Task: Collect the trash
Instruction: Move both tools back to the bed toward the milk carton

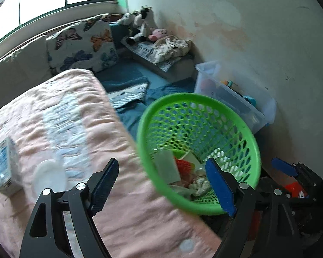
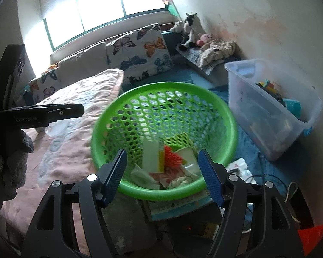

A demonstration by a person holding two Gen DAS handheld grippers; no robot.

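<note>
The green basket (image 2: 164, 133) beside the pink blanket (image 1: 64, 111) holds a pale carton (image 2: 150, 157), orange netting (image 2: 172, 157), a paper cup (image 2: 188, 153) and crumpled wrappers; the clear bin (image 2: 269, 107) behind it holds blurred toys. Both the left gripper (image 1: 163, 185) and right gripper (image 2: 162, 176) stand apart, empty. A blue-printed carton (image 1: 5, 165) and clear lid (image 1: 49, 176) lie on the blanket, their print too blurred to read.

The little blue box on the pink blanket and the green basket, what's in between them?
In the left wrist view, a clear plastic lid or cup lies beside the blue box; then bare pink blanket up to the green basket.
</note>
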